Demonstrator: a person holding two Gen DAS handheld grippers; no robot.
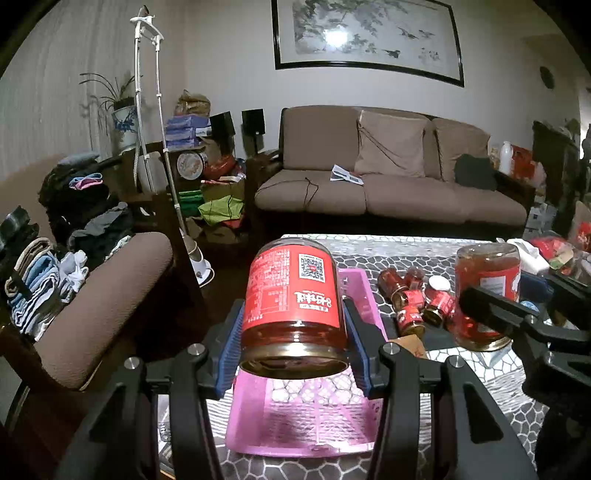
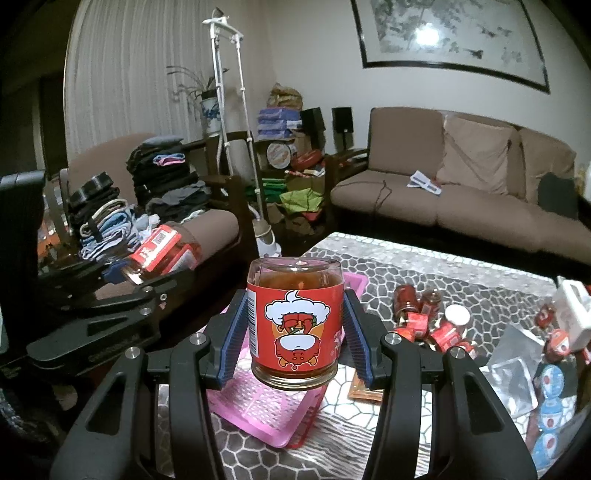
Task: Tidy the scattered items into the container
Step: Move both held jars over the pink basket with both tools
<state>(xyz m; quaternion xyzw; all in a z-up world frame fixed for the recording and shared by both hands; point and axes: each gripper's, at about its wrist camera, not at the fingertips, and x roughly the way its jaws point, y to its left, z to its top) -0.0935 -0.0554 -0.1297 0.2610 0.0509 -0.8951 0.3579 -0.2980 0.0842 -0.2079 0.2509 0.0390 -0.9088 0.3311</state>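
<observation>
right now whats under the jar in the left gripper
The pink basket lies below the jar held in the left gripper; its bare lattice floor shows. The jar covers the basket's middle, so anything there is hidden.

place: home living room | 12–2 o'clock: brown sofa (image 1: 391, 177) with cushions under a framed ink painting (image 1: 365, 35) | 9 o'clock: armchair (image 1: 99, 306) piled with folded clothes (image 1: 79, 206) | 11 o'clock: potted plant (image 1: 120, 110), garment steamer stand (image 1: 155, 122), cluttered shelf | 6 o'clock: coffee table (image 1: 413, 251) with patterned cloth
</observation>
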